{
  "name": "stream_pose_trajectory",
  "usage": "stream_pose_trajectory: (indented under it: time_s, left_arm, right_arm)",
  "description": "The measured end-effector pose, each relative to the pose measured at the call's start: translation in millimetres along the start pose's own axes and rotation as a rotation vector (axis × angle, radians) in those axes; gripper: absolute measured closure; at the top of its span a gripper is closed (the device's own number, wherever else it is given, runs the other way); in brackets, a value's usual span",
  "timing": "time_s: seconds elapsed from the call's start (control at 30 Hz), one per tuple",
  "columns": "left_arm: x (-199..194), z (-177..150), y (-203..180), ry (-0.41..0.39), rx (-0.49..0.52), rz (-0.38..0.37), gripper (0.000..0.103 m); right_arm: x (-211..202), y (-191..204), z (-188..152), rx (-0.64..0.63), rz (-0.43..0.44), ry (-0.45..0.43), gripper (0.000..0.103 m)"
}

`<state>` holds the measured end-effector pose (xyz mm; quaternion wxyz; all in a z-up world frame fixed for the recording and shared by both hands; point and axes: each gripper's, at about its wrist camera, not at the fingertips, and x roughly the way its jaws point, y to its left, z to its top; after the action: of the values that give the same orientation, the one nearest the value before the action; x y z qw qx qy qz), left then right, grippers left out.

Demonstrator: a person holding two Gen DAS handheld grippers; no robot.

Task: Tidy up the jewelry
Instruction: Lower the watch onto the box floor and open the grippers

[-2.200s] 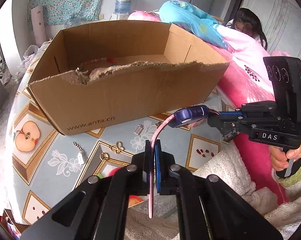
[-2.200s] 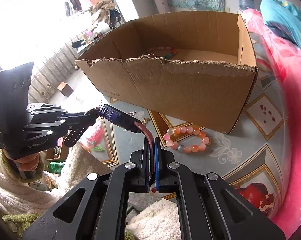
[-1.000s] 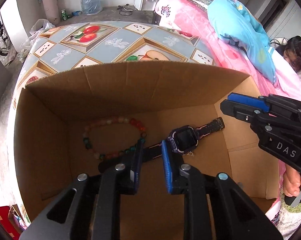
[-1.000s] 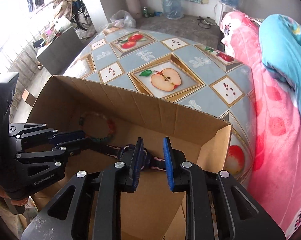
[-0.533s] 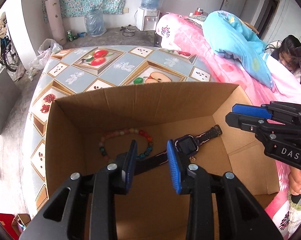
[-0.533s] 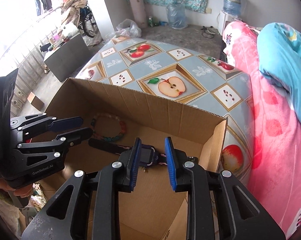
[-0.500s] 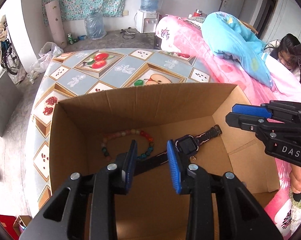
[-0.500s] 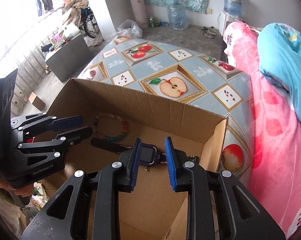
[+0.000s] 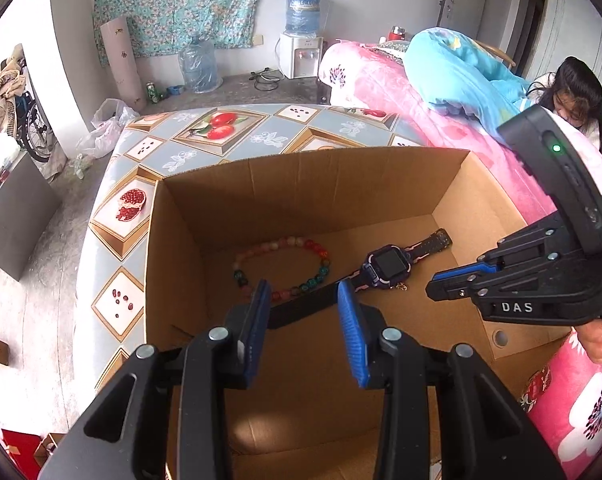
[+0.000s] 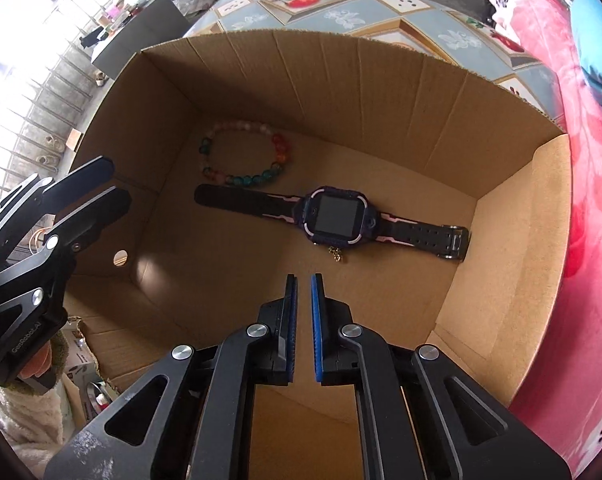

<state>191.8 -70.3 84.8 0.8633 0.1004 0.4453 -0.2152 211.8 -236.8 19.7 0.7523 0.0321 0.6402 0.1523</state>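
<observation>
A purple and black smartwatch lies flat on the floor of an open cardboard box; it also shows in the left wrist view. A multicoloured bead bracelet lies beside its strap, also seen in the left wrist view. A tiny gold charm lies by the watch. My left gripper is open and empty above the box. My right gripper hovers above the box floor, jaws almost closed with a narrow gap, holding nothing.
The box stands on a table with a fruit-pattern cloth. A pink bed with a blue quilt and a person lies to the right. A water dispenser stands at the back wall.
Both grippers let go of the watch, which now lies in the box. The left jaws opened wider and drew back. The right gripper rose, tilted down over the box and narrowed its jaws.
</observation>
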Motion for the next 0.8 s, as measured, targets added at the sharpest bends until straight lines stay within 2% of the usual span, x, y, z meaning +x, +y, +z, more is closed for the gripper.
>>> stream_pose_trajectory:
  time_s: [0.07,0.2,0.3,0.57,0.67,0.8]
  left_arm:
    - [-2.8,-5.5,1.9,-0.012,-0.001,-0.011,0.069]
    - [-5.2,-12.2,5.0,-0.032,0.005,-0.023,0.069]
    - [-4.4,-14.2,7.5,-0.039,0.006,-0.033,0.069]
    - [-5.8,-18.8,14.6,-0.048,-0.007,-0.060,0.069]
    - [-8.1,-20.1,16.9,-0.056,-0.015,-0.067,0.069]
    - [-11.4,-22.8,19.4,-0.066,-0.020,-0.068,0.069]
  right_arm:
    - [12.4,-0.3,6.7,0.002,-0.037,0.039,0.097]
    - [29.8,-1.2,16.8,0.027,-0.058,0.093,0.094]
    - [34.0,3.6,21.0,0.018,-0.091,0.090,0.094]
    - [37.9,14.1,24.0,0.034,-0.104,0.080,0.094]
    - [38.4,16.2,23.0,0.042,-0.121,0.067,0.102]
    - [32.3,10.2,16.7,0.057,-0.123,0.062,0.103]
